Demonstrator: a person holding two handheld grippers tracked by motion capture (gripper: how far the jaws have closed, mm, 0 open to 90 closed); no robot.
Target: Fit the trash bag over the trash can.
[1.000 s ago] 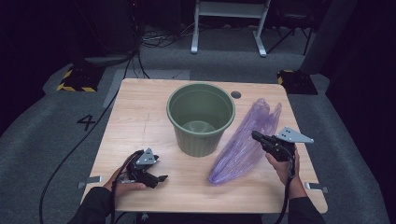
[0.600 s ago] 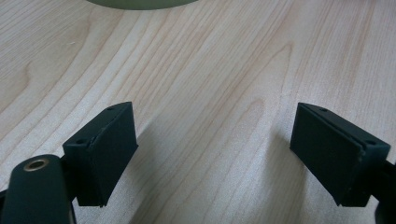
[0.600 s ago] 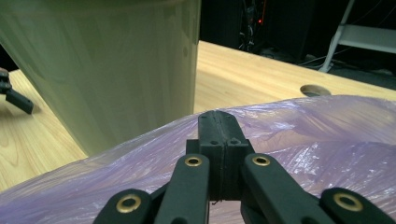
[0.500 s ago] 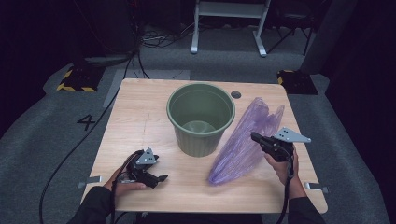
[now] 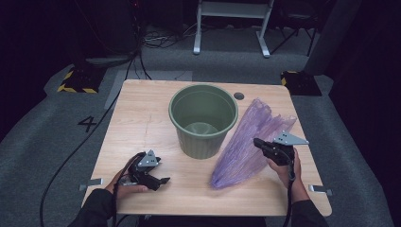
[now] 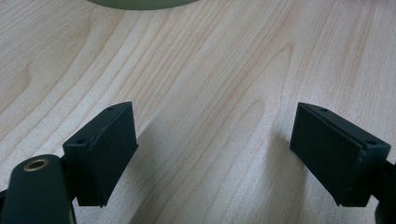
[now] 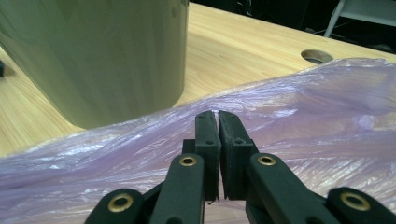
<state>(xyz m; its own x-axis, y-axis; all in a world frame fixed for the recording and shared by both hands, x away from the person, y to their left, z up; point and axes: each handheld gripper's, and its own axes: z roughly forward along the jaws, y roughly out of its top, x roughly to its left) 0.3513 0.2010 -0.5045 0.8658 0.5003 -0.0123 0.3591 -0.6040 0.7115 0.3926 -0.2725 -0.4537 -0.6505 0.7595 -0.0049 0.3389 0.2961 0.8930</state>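
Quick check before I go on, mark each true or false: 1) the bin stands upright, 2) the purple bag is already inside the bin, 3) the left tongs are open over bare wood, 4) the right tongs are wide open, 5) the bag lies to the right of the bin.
1) True: the green bin stands upright on the table.
2) False: the purple bag lies flat on the table beside the bin.
3) True: the left tongs are open with nothing between them.
4) False: the right tongs are shut, tips at the bag's plastic.
5) True.
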